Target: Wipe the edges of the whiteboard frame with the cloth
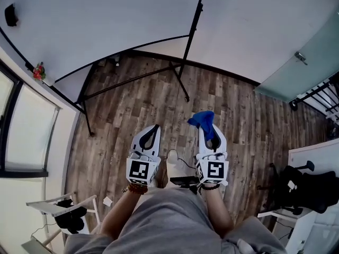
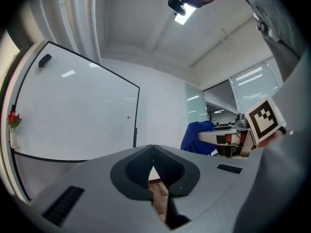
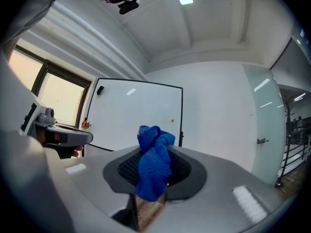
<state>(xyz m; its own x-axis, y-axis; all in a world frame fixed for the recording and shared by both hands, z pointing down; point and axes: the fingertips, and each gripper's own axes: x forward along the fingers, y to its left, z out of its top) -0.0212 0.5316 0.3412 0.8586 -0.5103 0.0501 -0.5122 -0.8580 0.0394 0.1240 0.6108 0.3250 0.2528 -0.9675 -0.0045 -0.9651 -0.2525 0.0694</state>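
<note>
- Wood-plank floor (image 1: 238, 110), plain white walls, a window (image 1: 26, 131) off to the left.
- The whiteboard (image 1: 95, 25) is smooth and white with a thin black frame. It sits on a black tripod stand (image 1: 180, 73), well apart from the cloth.
- The right hand-held gripper (image 1: 210, 133) is clamped on a bunched-up, knitted blue cloth (image 1: 203, 119).
- The left hand-held gripper (image 1: 153, 128) is closed with nothing in it.

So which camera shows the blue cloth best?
The right gripper view: the blue cloth sits close up, pinched by the right gripper. The head view shows it small; the left gripper view shows only part.
</note>
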